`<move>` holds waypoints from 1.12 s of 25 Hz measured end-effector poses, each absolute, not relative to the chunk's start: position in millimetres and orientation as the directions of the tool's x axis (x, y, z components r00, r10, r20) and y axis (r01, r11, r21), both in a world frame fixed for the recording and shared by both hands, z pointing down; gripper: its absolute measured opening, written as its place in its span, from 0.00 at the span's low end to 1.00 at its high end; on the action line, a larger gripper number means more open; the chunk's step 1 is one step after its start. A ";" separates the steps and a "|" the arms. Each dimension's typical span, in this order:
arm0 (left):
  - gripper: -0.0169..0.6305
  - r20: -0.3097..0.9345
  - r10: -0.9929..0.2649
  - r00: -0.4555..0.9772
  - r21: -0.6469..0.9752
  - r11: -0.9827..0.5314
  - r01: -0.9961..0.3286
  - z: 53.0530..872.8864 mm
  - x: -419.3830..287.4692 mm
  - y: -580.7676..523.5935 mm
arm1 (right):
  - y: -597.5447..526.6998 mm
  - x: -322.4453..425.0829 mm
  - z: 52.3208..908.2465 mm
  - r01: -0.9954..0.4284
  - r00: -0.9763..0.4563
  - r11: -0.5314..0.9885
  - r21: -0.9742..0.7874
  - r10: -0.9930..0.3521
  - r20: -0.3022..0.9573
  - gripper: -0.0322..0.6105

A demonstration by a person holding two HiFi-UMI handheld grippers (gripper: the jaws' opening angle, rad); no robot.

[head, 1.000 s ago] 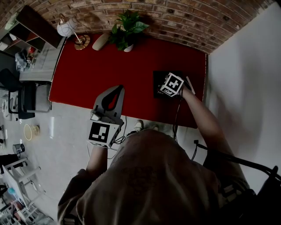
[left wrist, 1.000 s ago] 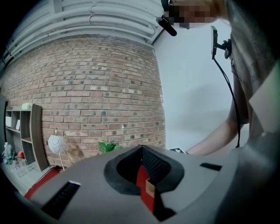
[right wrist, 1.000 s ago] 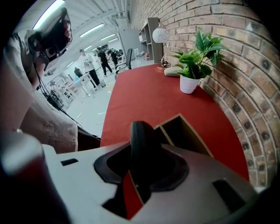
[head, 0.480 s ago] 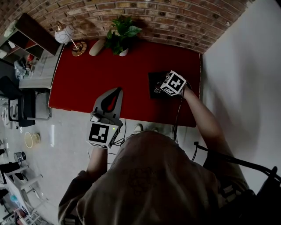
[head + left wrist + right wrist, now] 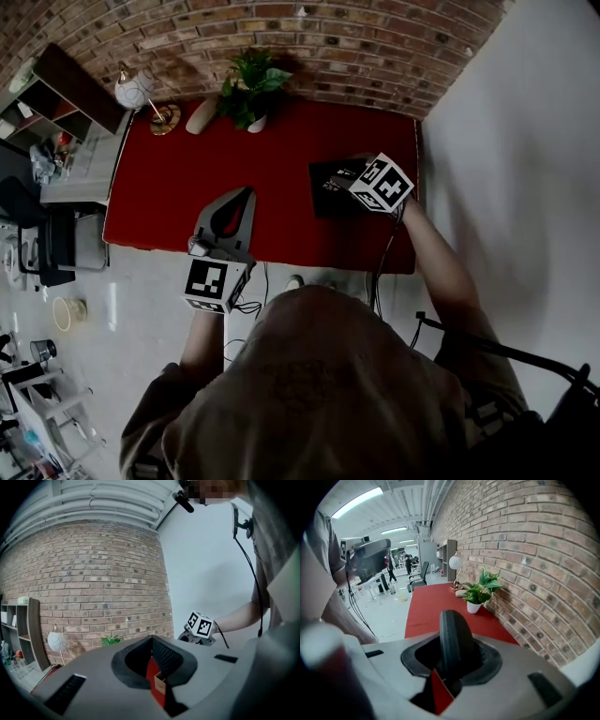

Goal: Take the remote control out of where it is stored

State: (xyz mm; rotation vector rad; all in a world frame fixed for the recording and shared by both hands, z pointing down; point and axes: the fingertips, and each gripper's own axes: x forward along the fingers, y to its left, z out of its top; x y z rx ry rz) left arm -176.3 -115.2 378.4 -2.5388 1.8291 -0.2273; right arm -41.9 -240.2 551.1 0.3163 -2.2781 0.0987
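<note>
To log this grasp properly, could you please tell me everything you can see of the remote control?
The remote control is a slim, dark slab with a rounded top end, apparently matte black plastic with a ribbed edge. It is seen edge-on, standing roughly upright, so no buttons show. The right hand-held gripper is shut on its lower part, pads against both flat faces. It is held above the red table; nothing else appears to touch it.

Remote control (image 5: 452, 634) lower end buried in right claw (image 5: 454, 660); head view: claw's cube hides it, plus part of black box (image 5: 325, 192).
</note>
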 end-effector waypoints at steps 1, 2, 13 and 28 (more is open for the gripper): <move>0.04 0.112 -0.944 0.312 -0.090 -0.322 -0.943 376.5 -176.5 -115.8 | -241.0 -39.9 541.4 -0.272 -0.647 0.961 0.046 -0.218 0.730 0.24; 0.04 0.109 -0.943 0.314 -0.090 -0.324 -0.942 374.9 -176.0 -116.4 | -242.0 -37.0 531.4 -0.287 -0.657 0.956 0.062 -0.244 0.713 0.24; 0.04 0.096 -0.933 0.347 -0.102 -0.356 -0.929 367.4 -166.4 -124.3 | -255.9 5.4 400.8 -0.511 -0.741 0.838 0.191 -0.542 0.397 0.24; 0.04 0.053 -0.934 0.353 -0.119 -0.357 -0.927 342.4 -162.7 -141.4 | -217.4 93.4 301.2 -0.757 -0.647 0.626 0.187 -0.759 -0.076 0.24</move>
